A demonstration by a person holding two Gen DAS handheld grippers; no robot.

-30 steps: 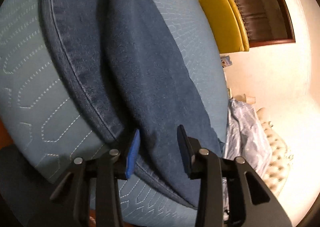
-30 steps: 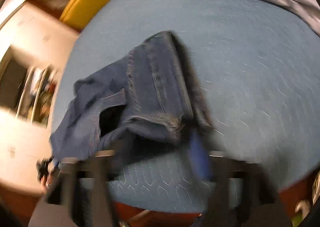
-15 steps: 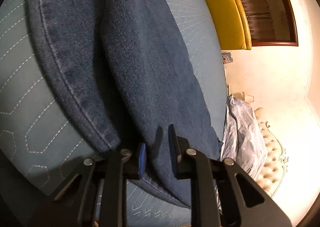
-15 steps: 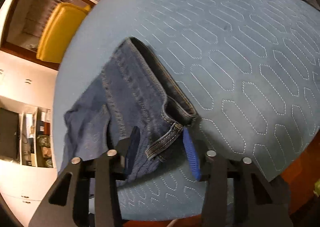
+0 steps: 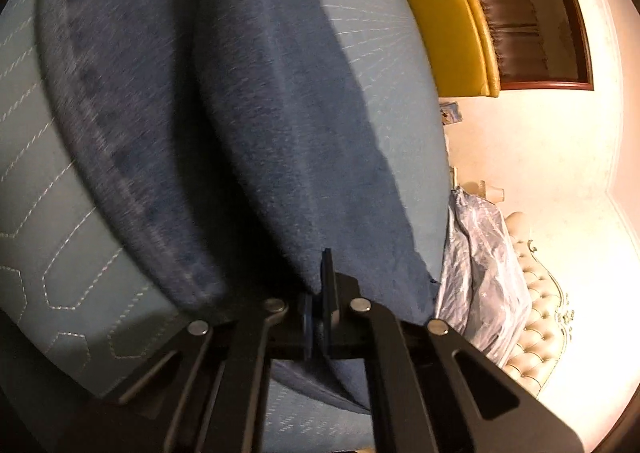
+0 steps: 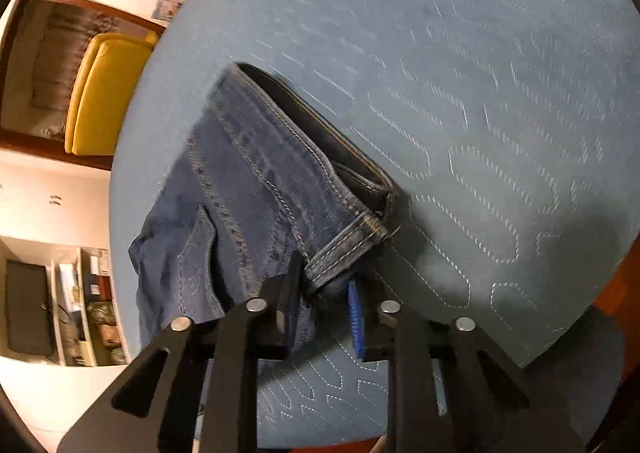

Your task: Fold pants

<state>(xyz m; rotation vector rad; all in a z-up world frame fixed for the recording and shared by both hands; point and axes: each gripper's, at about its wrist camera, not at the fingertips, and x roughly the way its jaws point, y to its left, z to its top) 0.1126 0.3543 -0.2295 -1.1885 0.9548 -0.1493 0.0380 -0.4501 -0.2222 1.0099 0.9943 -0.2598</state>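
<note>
jeans flat on bedspread | my left gripper pinches a leg hem, right gripper has just closed on the waistband corner | both ends held so I can fold

The left hand-held gripper has just drawn its blue pads together, and they now pinch the near end of one leg of the dark blue jeans. Both legs run side by side away from it across a light blue quilted bed cover, the other leg, with its stitched seam, lying towards the left edge. Past the bed's right edge are a yellow chair, a crumpled pale blue cloth and a cream tufted headboard.
</note>
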